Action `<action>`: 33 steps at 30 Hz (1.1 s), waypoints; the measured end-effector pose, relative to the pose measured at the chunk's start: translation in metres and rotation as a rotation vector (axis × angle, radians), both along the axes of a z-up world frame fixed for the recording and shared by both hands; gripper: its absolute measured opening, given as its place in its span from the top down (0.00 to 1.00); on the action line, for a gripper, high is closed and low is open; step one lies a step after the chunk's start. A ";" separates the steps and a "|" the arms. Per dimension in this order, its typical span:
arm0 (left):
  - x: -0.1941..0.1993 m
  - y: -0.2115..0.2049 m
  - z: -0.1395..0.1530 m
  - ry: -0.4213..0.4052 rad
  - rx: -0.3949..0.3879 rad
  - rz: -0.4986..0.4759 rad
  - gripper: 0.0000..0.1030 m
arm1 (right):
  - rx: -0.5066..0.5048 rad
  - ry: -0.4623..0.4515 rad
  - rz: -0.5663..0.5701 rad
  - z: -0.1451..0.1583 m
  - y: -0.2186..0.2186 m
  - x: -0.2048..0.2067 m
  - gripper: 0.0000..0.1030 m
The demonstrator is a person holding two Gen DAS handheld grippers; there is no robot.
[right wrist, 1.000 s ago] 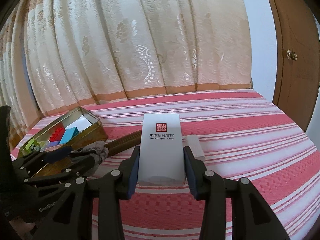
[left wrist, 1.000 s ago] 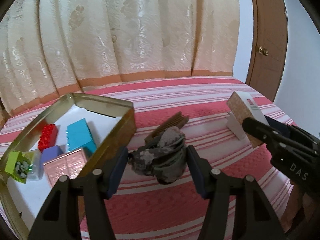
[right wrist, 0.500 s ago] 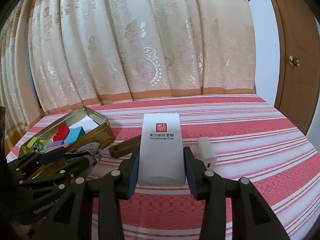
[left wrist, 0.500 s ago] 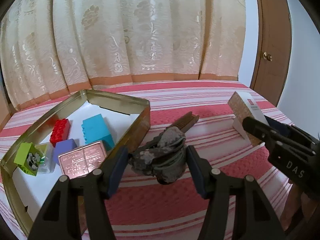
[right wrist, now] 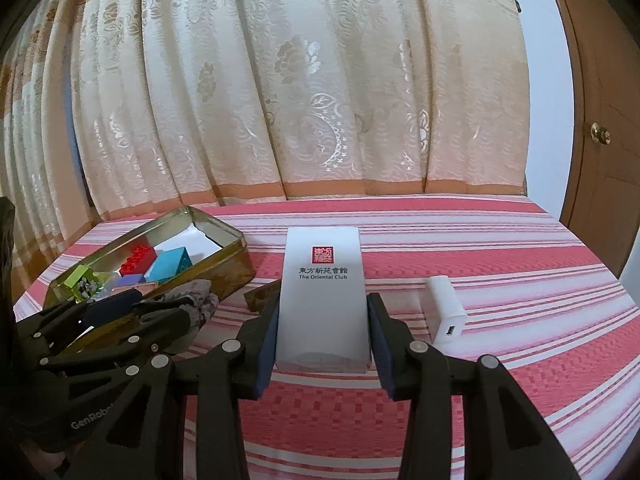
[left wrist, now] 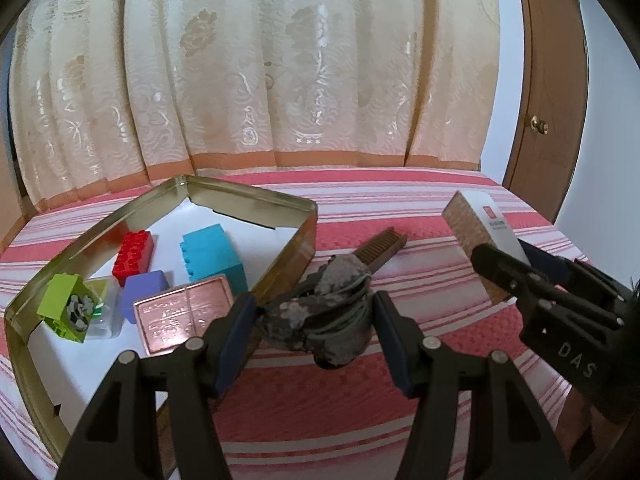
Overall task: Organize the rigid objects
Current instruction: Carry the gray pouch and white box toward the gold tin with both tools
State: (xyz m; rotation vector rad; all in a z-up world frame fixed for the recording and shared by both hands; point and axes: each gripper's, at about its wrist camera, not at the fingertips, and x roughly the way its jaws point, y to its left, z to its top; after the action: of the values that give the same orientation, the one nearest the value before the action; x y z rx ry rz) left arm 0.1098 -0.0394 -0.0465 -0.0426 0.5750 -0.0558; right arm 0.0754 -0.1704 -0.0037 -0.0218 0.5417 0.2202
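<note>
I hold a grey bundle (left wrist: 328, 312) in the left gripper (left wrist: 312, 328), jaws part-open around it, beside the tin's (left wrist: 248, 196) right wall for loading. The right gripper (right wrist: 322, 340) clamps the white box (right wrist: 323, 296) upright above the bed (right wrist: 480, 248), clear of the charger (right wrist: 444, 312).

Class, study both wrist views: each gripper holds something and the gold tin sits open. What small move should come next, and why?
Probably carry the left gripper, clamped on the grey camouflage bundle, sideways over the gold tin beside it. The tin is open and already holds blocks, with bare white floor left; the right gripper can follow with its white box.
</note>
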 end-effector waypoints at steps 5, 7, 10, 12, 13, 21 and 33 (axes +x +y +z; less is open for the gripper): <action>-0.005 0.003 0.002 -0.018 0.001 0.011 0.42 | 0.003 -0.008 0.010 0.000 0.004 -0.002 0.57; -0.007 0.003 0.003 -0.027 0.004 0.016 0.42 | 0.000 -0.012 0.015 0.000 0.006 -0.004 0.57; -0.011 0.004 0.004 -0.035 0.006 0.022 0.42 | 0.002 -0.014 0.024 0.000 0.008 -0.005 0.57; -0.012 0.005 0.004 -0.036 0.002 0.024 0.42 | 0.003 -0.014 0.029 0.000 0.011 -0.006 0.57; -0.012 0.006 0.004 -0.035 -0.001 0.025 0.42 | 0.002 -0.015 0.032 0.000 0.012 -0.006 0.57; -0.015 0.012 0.005 -0.039 -0.013 0.040 0.42 | 0.012 -0.021 0.044 0.000 0.015 -0.010 0.57; -0.018 0.014 0.006 -0.046 -0.016 0.034 0.45 | 0.024 -0.030 0.066 0.000 0.023 -0.015 0.57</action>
State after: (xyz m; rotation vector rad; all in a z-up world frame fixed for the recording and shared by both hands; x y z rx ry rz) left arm 0.0921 -0.0255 -0.0409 -0.0663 0.5279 -0.0284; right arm 0.0604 -0.1470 -0.0038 -0.0196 0.5091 0.2908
